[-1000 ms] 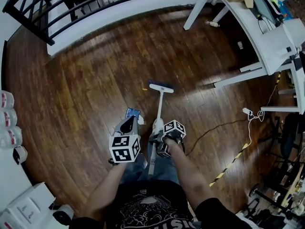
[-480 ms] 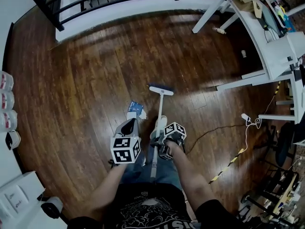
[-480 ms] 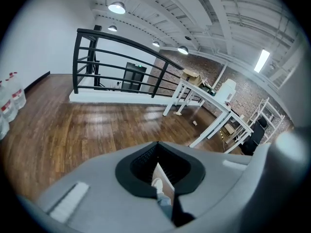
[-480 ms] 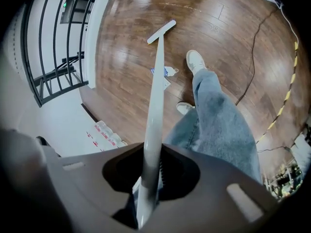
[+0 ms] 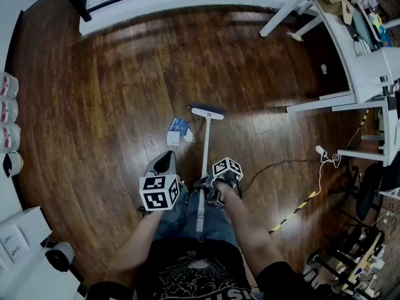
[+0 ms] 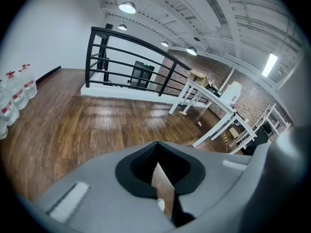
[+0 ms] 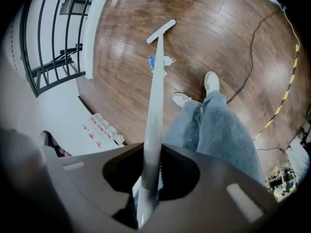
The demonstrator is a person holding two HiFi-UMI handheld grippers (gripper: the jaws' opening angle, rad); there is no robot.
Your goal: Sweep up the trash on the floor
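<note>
The right gripper view alone shows the grip. The right tool (image 7: 148, 178) pinches the white handle of the broom (image 7: 155, 115), which runs down to its head on the floor (image 5: 112, 105), past the person's jeans (image 7: 223, 130). The left gripper view looks out level instead, to a black railing (image 6: 131, 57), white counters (image 6: 209, 106) and water bottles (image 6: 14, 96). The left tool (image 6: 163, 188) has its jaws pressed together at the tips, with only a sliver of floor showing behind them and nothing gripped. Neither the broom nor the trash shows there.

The head view sets both tools side by side above the knees.

A second ago the trash (image 5: 177, 130), blue and white packets, lay just off the left tool's tip and well short of the broom head. Now it lies nearer the head and further from that tool, and the railing has slid toward the top edge.

The packets lie on the open floor just left of the broom handle, slightly nearer the person than the head. I cannot tell whether they touch it.
</note>
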